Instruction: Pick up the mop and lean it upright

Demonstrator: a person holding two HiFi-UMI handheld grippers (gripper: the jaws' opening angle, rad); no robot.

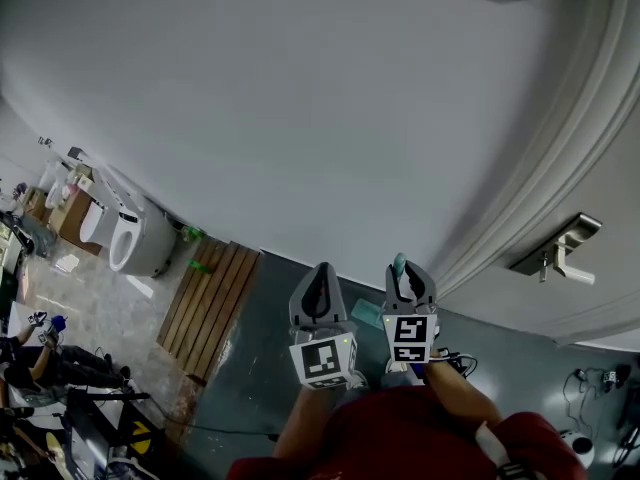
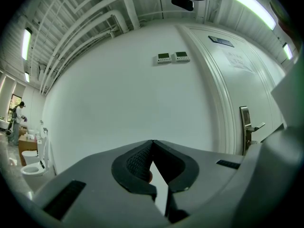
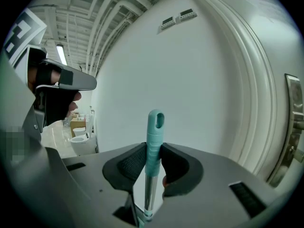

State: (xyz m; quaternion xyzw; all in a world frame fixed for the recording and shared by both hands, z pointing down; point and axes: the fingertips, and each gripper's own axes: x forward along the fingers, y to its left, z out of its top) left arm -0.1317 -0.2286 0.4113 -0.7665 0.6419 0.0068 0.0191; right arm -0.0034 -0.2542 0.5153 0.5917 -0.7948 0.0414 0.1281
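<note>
Right gripper view: right gripper [image 3: 153, 150] clamped on mop [image 3: 155, 125] handle, teal end sticking up past jaws, upright, near wall [image 3: 190, 80]. Left gripper [image 2: 152, 142] jaws together, nothing held.

We see only the teal-tipped silver metal mop handle [image 3: 155, 127]; its mop head is hidden below the right tongs [image 3: 153, 151].

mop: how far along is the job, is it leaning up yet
Done: the mop is picked up; the right gripper is shut on its teal handle, which stands upright between the jaws. In hand: it is held in front of the white wall, not released. The left gripper is shut and empty. Left: rest the handle against the wall and let go.
</note>
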